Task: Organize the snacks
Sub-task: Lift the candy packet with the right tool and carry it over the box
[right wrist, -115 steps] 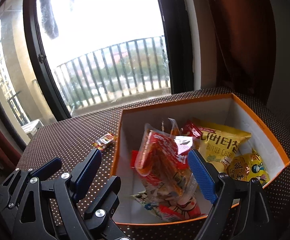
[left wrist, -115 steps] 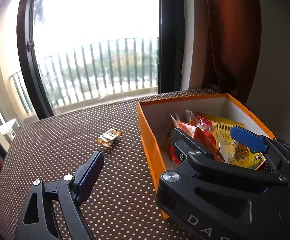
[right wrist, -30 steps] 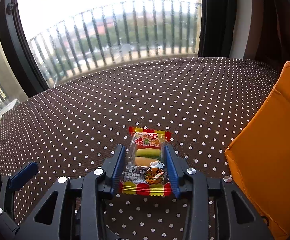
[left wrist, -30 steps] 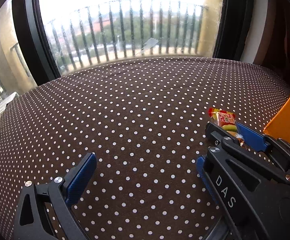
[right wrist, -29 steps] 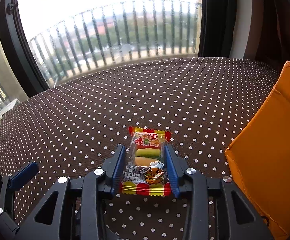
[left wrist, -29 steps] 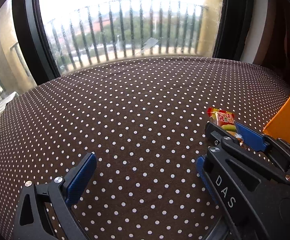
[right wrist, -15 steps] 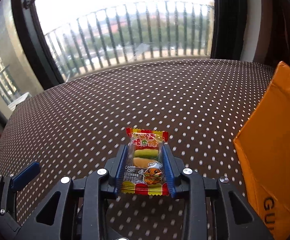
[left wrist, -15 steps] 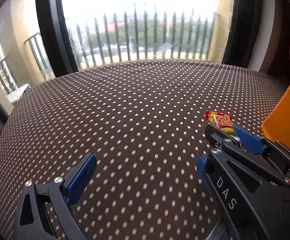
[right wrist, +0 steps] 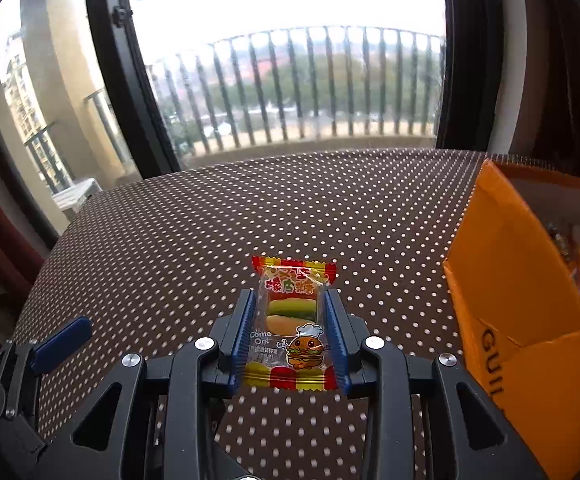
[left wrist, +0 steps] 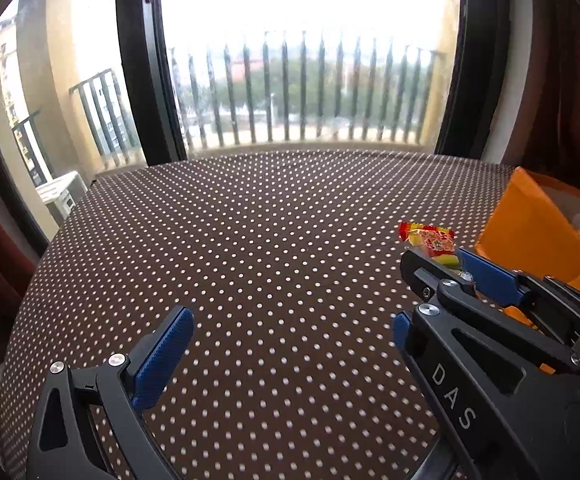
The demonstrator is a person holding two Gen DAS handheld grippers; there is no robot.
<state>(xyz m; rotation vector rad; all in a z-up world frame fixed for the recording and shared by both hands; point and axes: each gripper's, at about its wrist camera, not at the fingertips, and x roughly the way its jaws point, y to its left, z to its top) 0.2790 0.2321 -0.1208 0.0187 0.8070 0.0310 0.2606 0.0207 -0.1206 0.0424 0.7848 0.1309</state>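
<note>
My right gripper (right wrist: 290, 312) is shut on a small burger-gummy candy packet (right wrist: 290, 320) and holds it above the brown polka-dot tablecloth (right wrist: 210, 220). The packet (left wrist: 430, 240) also shows in the left wrist view, between the right gripper's blue pads (left wrist: 486, 276). My left gripper (left wrist: 290, 332) is open and empty, to the left of the right one. The orange snack box (right wrist: 522, 280) stands at the right, its near wall facing me, with snack bags partly visible inside.
The table's far edge meets a tall window with a black frame (right wrist: 122, 80) and a balcony railing (right wrist: 310, 88) outside. A dark curtain (left wrist: 562, 80) hangs at the right behind the orange box (left wrist: 530, 236).
The right gripper has closed tighter on the candy packet and lifted it off the cloth. Both views have risen and tilted, so more of the window and the box top shows.
</note>
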